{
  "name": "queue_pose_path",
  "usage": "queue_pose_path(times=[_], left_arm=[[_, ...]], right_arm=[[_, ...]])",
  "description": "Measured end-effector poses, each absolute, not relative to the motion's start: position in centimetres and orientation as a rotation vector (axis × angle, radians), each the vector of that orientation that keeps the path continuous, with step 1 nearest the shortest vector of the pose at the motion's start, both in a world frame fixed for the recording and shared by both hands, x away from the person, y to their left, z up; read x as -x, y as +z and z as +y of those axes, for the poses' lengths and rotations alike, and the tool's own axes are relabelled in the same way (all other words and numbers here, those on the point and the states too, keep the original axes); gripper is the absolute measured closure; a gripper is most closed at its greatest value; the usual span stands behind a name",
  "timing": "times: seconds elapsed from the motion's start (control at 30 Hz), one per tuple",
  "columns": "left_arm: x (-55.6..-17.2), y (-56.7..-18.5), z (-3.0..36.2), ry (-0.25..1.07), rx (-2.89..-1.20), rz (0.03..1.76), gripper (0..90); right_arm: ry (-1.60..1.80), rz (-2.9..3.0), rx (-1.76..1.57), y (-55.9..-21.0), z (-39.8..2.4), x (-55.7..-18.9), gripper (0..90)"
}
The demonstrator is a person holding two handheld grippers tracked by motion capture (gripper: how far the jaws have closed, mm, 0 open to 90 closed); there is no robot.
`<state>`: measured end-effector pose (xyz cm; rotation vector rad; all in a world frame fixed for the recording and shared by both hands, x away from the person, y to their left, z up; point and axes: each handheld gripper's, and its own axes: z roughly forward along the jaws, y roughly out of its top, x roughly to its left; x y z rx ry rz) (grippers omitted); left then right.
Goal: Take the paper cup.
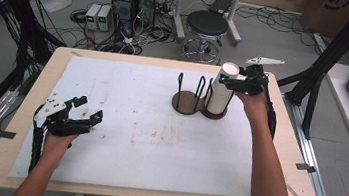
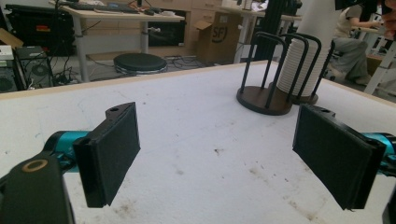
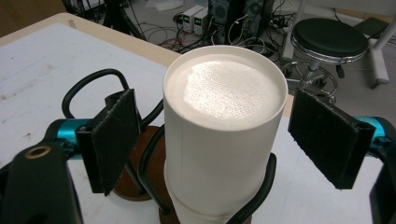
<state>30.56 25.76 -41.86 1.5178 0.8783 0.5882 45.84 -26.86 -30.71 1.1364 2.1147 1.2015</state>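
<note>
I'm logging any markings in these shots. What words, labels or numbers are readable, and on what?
"SF": on the cardboard box behind the table, in the left gripper view; it may run on, I can't tell.
Paper cups, cup rack and both grippers: no text.
Labels on the computer boxes on the floor: too small to read.

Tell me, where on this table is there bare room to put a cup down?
The white mat lies bare between the left gripper and the wire cup holder, and along the near edge between both forearms. It is crowded at the far right, where the open right gripper straddles the stack of paper cups.
</note>
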Motion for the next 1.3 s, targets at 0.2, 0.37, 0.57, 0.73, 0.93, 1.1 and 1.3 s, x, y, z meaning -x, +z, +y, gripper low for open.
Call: queue_pose_path(times=[0.2,0.37,0.57,0.73,0.93,1.1,1.3], left_arm=[[-30.5,-41.8,25.8,0.588,-1.517,0.879,14.6],[-30.5,-41.8,25.9,0.587,-1.512,0.884,14.7],[-30.5,-41.9,25.9,0.584,-1.511,0.886,14.8],[-30.6,-41.9,25.9,0.577,-1.512,0.888,14.9],[-30.6,-41.9,25.9,0.576,-1.508,0.889,14.9],[-30.6,-42.0,25.8,0.572,-1.511,0.889,15.0],[-30.7,-42.0,26.0,0.568,-1.507,0.894,15.0]], right_arm=[[1.193,2.114,-1.120,-30.4,-26.6,-46.2,26.5],[1.192,2.106,-1.128,-30.3,-26.8,-46.1,33.3],[1.203,2.104,-1.118,-30.1,-27.0,-46.1,34.1],[1.239,2.080,-1.103,-29.7,-27.2,-45.9,34.4],[1.237,2.072,-1.089,-29.1,-27.3,-45.7,35.6],[1.241,2.074,-1.081,-28.5,-27.4,-45.7,36.1],[1.245,2.058,-1.052,-27.4,-27.0,-45.6,36.5]])
